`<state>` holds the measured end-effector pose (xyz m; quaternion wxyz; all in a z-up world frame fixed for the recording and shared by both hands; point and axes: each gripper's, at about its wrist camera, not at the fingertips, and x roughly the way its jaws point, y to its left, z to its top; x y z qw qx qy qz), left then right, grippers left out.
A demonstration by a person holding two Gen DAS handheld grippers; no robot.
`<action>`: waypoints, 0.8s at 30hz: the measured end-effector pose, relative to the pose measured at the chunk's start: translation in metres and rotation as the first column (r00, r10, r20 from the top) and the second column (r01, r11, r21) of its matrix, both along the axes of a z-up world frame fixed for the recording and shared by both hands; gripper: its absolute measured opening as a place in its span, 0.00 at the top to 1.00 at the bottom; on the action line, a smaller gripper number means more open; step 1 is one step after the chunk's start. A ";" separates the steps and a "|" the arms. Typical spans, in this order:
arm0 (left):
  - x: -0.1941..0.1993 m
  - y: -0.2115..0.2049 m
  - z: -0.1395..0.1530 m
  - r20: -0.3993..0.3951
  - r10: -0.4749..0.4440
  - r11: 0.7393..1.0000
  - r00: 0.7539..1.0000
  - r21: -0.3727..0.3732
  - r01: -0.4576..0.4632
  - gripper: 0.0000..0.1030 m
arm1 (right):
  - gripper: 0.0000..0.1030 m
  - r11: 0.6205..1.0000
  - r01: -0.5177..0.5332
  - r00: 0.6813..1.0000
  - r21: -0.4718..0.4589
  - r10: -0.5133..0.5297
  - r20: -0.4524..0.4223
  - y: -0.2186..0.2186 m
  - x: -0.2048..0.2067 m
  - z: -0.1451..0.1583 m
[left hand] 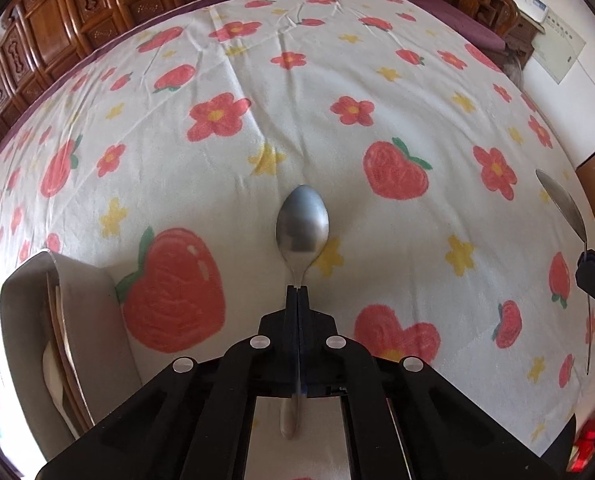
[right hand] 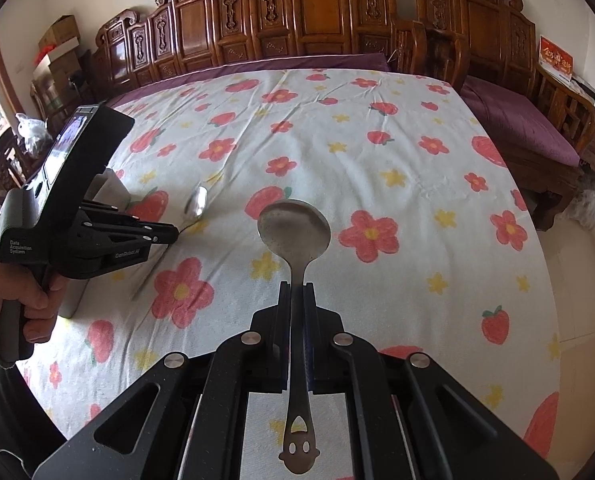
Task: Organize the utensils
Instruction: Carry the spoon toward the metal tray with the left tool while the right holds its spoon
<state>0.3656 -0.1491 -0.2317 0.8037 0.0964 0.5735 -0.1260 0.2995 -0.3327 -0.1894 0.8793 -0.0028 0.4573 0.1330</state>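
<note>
Spoons both in hand, none stowed yet. Left gripper (left hand: 297,289) clenched on small spoon (left hand: 302,222), bowl over the cloth (left hand: 337,60). Right gripper (right hand: 296,286) clenched on big spoon (right hand: 293,226), likewise aloft. Grey holder (left hand: 85,320) at left, probable destination; both placements remaining.

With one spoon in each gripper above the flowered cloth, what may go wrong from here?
1. The left gripper pinches its oval spoon only at the thin neck, so the spoon may swivel or slip out.
2. The right gripper holds the round spoon with its long handle reaching back between the jaws; tilting may let it slide.
3. The gray holder stands on soft, wrinkled cloth; a hard push may tip it.
</note>
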 end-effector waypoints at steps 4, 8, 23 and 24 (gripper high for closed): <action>-0.009 0.003 0.007 0.015 -0.028 1.000 0.999 -0.002 0.028 1.00 | 0.93 1.000 -0.009 1.000 -0.004 0.009 0.006 0.005 -0.002 0.006; -0.013 0.004 0.015 0.039 -0.036 0.999 0.999 -0.008 0.037 1.00 | 0.93 1.000 -0.016 1.000 -0.007 0.016 0.019 0.012 -0.005 0.015; -0.049 0.064 0.095 0.172 0.003 0.996 0.985 -0.084 0.011 1.00 | 0.93 0.997 -0.075 0.995 -0.003 0.075 0.071 0.059 -0.011 0.051; -0.054 0.073 0.101 0.178 0.010 0.996 0.984 -0.090 0.006 1.00 | 0.93 0.996 -0.084 0.994 -0.001 0.084 0.075 0.066 -0.011 0.054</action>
